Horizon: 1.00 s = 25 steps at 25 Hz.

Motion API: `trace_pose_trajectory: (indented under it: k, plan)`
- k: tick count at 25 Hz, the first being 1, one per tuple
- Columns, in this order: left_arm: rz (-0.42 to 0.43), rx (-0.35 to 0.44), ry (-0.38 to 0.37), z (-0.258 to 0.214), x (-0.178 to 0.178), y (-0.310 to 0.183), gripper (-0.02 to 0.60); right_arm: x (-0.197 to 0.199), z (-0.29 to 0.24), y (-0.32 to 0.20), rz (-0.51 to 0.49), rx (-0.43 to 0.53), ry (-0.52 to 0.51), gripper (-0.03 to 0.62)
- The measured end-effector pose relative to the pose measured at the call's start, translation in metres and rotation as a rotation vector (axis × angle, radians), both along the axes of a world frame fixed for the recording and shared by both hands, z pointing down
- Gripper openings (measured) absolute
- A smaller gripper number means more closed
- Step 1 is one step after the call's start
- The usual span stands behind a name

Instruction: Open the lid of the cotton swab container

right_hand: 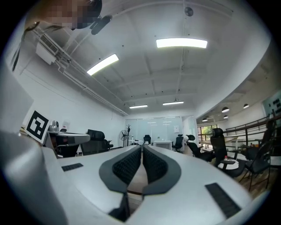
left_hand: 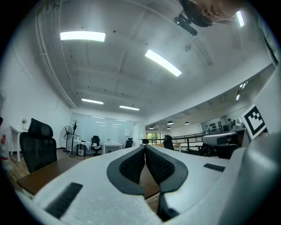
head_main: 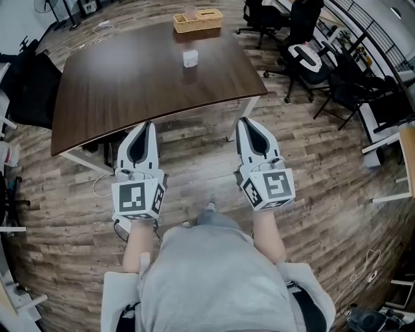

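Observation:
A small white cotton swab container (head_main: 190, 58) stands on the dark wooden table (head_main: 130, 84), toward its far side. My left gripper (head_main: 149, 124) hovers at the table's near edge, shut and holding nothing. My right gripper (head_main: 242, 121) hangs level with it on the right, just off the table edge over the floor, also shut and empty. Both are well short of the container. In the left gripper view the left gripper (left_hand: 145, 147) has its pads together, and in the right gripper view the right gripper (right_hand: 142, 146) shows the same. Neither gripper view shows the container.
A wicker tissue box (head_main: 198, 20) sits at the table's far edge. Black office chairs (head_main: 301, 58) crowd the right side, another chair (head_main: 29, 87) stands at the left. The person's torso (head_main: 214, 279) fills the bottom of the head view above wood-plank floor.

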<state>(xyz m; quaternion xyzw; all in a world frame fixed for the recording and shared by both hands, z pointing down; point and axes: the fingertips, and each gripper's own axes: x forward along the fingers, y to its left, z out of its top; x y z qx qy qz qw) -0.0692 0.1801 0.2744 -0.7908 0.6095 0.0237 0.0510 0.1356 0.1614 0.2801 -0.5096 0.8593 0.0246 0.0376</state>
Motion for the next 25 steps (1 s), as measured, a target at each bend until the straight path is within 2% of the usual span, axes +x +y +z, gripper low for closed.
trace_pose_trajectory:
  k: [12,17,25]
  plan:
    - [-0.030,0.031,0.018,-0.006,0.037,-0.042,0.012,0.020,0.000,-0.042,-0.110,0.006,0.009,0.018]
    - [-0.024,0.020,-0.001,-0.004,0.053,-0.055,0.012,0.034,0.005,-0.056,-0.116,-0.008,-0.002,0.018]
    - [-0.019,0.011,-0.006,0.000,0.058,-0.086,0.012,0.037,0.011,-0.083,-0.125,-0.018,-0.004,0.018]
